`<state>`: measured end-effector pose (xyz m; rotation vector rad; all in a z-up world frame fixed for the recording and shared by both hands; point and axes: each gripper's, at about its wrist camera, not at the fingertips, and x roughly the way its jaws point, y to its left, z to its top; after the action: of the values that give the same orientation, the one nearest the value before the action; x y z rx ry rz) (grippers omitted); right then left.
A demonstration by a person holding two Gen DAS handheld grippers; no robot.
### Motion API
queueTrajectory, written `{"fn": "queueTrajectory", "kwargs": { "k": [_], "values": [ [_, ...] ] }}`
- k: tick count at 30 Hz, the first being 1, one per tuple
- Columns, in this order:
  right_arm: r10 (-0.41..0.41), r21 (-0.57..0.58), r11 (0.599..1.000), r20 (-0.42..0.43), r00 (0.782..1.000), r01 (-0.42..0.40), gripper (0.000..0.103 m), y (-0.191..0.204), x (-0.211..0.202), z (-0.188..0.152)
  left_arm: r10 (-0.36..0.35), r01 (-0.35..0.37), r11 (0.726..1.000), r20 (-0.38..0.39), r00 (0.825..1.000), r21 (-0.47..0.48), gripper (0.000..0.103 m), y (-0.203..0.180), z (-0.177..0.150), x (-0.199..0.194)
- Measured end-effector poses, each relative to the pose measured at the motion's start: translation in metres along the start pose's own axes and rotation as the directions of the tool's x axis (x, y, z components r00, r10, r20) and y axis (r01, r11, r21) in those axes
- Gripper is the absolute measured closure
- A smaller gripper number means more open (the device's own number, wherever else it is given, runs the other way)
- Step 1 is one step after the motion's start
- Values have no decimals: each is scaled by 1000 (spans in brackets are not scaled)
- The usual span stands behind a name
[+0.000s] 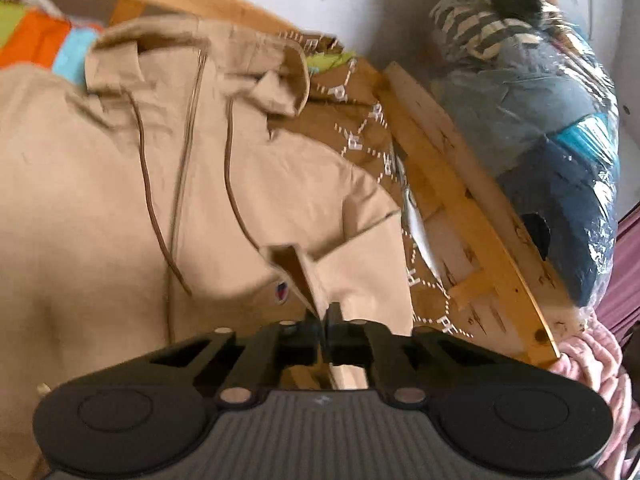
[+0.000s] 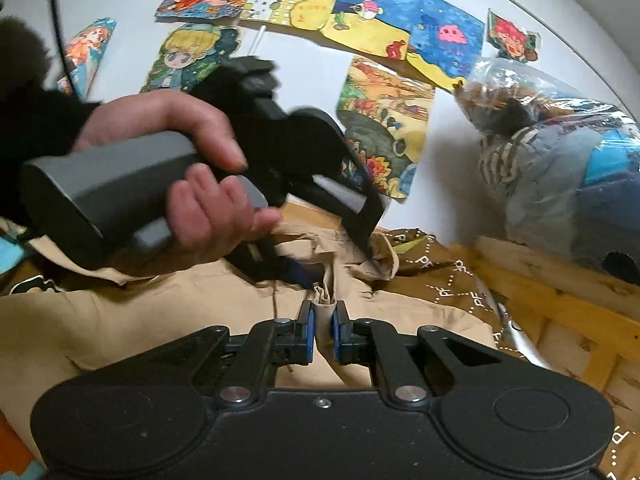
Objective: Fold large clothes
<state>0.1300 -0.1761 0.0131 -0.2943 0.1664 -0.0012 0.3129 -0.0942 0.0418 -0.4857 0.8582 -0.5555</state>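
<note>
A beige zip hoodie [image 1: 120, 200] with brown drawstrings lies spread on a brown patterned sheet [image 1: 360, 120], hood towards the far side. My left gripper [image 1: 322, 316] is shut on a raised fold of the hoodie's edge near the chest logo. In the right wrist view the hoodie [image 2: 100, 320] fills the foreground, and my right gripper [image 2: 324, 316] is shut on a bunched strip of its beige cloth between the blue pads. Just beyond it a hand [image 2: 208, 208] holds the left gripper [image 2: 370, 250], tips down on the same garment.
A wooden bed frame [image 1: 460, 184] runs along the right of the sheet. A clear plastic bag of clothes [image 1: 540, 120] sits against the wall beyond it. Coloured drawings [image 2: 380, 32] hang on the white wall. A pink blanket [image 1: 600, 380] lies at the lower right.
</note>
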Motion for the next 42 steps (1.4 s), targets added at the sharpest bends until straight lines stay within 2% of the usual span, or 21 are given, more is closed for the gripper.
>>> {"fn": "queueTrajectory", "kwargs": {
  "k": [2, 4, 5, 6, 8, 11, 12, 14, 17, 20, 23, 27, 30, 32, 34, 35, 36, 37, 39, 41, 42],
  "values": [
    [11, 2, 1000, -10, 1000, -11, 92, 2, 1, 2, 20, -24, 998, 66, 998, 53, 103, -3, 2, -13],
    [26, 5, 1000, -6, 1000, -26, 86, 1, 0, 3, 24, -40, 993, 144, 989, 112, 103, -6, 9, -35],
    [35, 0, 999, 3, 999, -35, 78, 1, -3, 2, 18, -48, 987, 197, 980, 152, 103, -6, 10, -50],
    [44, -5, 999, 11, 999, -44, 65, 1, -7, 1, 9, -58, 980, 247, 969, 191, 103, -5, 10, -66],
    [62, -11, 998, 25, 998, -62, 51, -1, -16, -3, 22, -101, 969, 333, 943, 224, 103, 3, 9, -96],
    [54, -5, 999, 16, 998, -54, 43, -8, -23, -11, 130, -207, 965, 394, 910, 160, 103, 29, 7, -121],
    [45, 10, 999, 1, 999, -45, 39, -12, -23, -14, 183, -250, 960, 397, 899, 123, 103, 42, 4, -123],
    [27, 51, 998, -32, 999, -25, 37, -20, -17, -19, 302, -352, 933, 378, 875, 71, 103, 67, -4, -118],
    [0, 106, 994, -76, 997, 8, 32, -29, -8, -27, 435, -448, 893, 304, 847, -30, 103, 107, -21, -102],
    [-9, 143, 989, -144, 990, 30, 29, -36, 2, -37, 501, -495, 865, 223, 836, -85, 103, 132, -36, -83],
    [-20, 166, 985, -209, 978, 56, 26, -47, 15, -47, 515, -510, 857, 183, 838, -77, 103, 142, -47, -71],
    [-27, 202, 976, -278, 960, 85, 26, -85, 56, -48, 504, -506, 862, 173, 846, -36, 102, 143, -54, -68],
    [-14, 213, 973, -342, 940, 92, 31, -117, 110, -45, 506, -510, 860, 170, 846, -25, 102, 145, -53, -65],
    [-3, 233, 967, -399, 917, 105, 37, -137, 149, -49, 507, -511, 859, 168, 845, -25, 102, 149, -56, -68],
    [35, 280, 953, -474, 880, 113, 41, -152, 182, -57, 492, -497, 868, 169, 854, -20, 102, 151, -59, -69],
    [72, 321, 940, -519, 852, 116, 59, -161, 197, -64, 474, -478, 878, 172, 864, -17, 102, 148, -61, -70],
    [97, 362, 924, -541, 835, 127, 76, -168, 206, -69, 465, -471, 882, 173, 868, -6, 102, 145, -63, -70],
    [108, 393, 909, -543, 833, 139, 78, -175, 209, -72, 468, -477, 879, 166, 868, 16, 102, 141, -65, -67],
    [93, 392, 909, -526, 846, 143, 88, -178, 204, -70, 514, -527, 847, 146, 845, 73, 102, 134, -72, -53],
    [26, 323, 933, -500, 866, 158, 89, -174, 195, -66, 566, -580, 805, 133, 814, 124, 102, 132, -78, -37],
    [8, 299, 940, -499, 866, 163, 89, -171, 195, -68, 581, -595, 792, 131, 803, 139, 102, 132, -80, -31]
  ]
}}
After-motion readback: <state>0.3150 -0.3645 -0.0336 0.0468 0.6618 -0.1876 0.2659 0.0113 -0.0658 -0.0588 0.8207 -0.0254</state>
